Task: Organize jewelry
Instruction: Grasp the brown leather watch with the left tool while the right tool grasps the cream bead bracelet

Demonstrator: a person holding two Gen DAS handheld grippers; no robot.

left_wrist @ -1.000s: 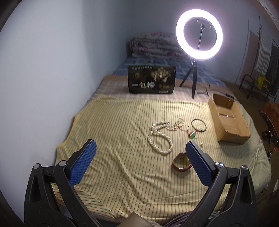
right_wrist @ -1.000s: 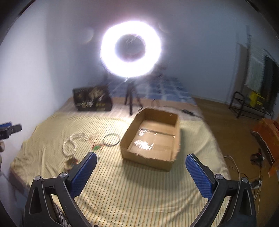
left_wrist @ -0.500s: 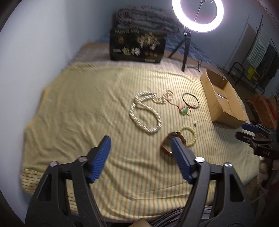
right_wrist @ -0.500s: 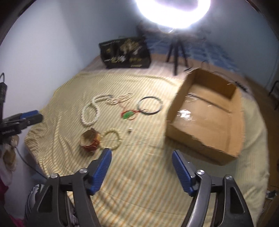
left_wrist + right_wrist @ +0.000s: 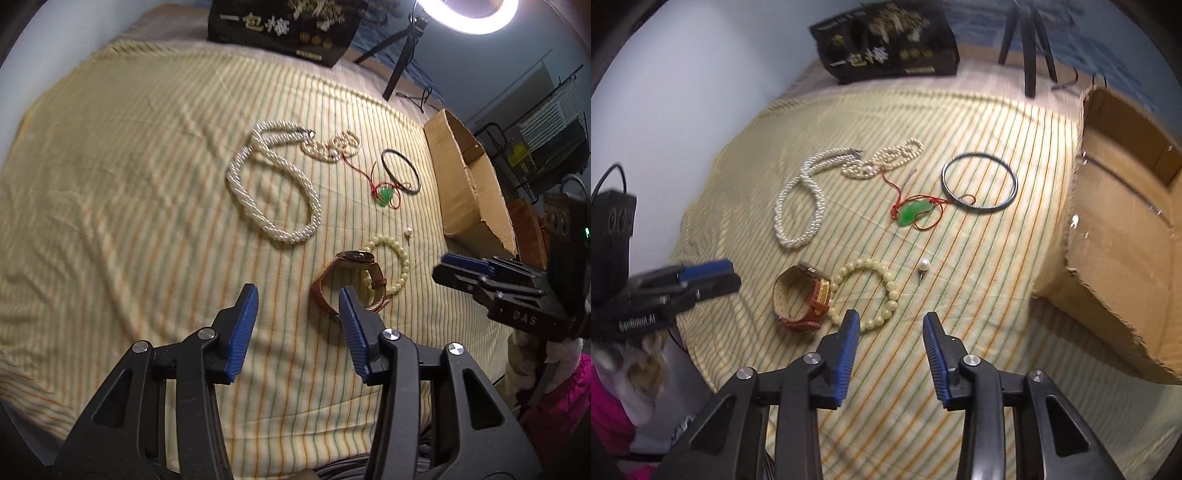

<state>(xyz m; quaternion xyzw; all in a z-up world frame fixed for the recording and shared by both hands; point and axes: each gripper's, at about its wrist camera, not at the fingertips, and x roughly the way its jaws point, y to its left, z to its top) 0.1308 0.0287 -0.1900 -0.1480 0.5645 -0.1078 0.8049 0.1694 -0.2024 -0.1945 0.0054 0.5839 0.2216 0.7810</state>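
- The left tool (image 5: 297, 295) hangs over the striped bed sheet (image 5: 129, 184), blue pads apart and gripping nothing.
- In the left view a brown watch (image 5: 332, 284) lies just beside and partly behind the tool's right pad, low and right of centre.
- A pale bead bracelet (image 5: 400, 254) touches the watch on its right.
- A pearl necklace (image 5: 273, 184) loops in the middle of that view, well above the pads.
- A green pendant (image 5: 386, 194) on red cord and a dark ring (image 5: 400, 171) lie to the upper right, near the cardboard box (image 5: 469, 184).
- The right tool (image 5: 890, 321) is also parted and empty, low in its own view.
- There the bracelet (image 5: 882, 273) curls just above the left pad, its lower edge partly behind the pad; the watch (image 5: 801, 299) sits to the left, touching the bracelet.
- A loose pearl (image 5: 924, 265) lies just above the gap between the pads.
- The pendant (image 5: 916, 213) and ring (image 5: 979, 182) lie higher, above centre; the box (image 5: 1119, 229) fills the right edge.
- A black bag (image 5: 886, 40) stands at the top.
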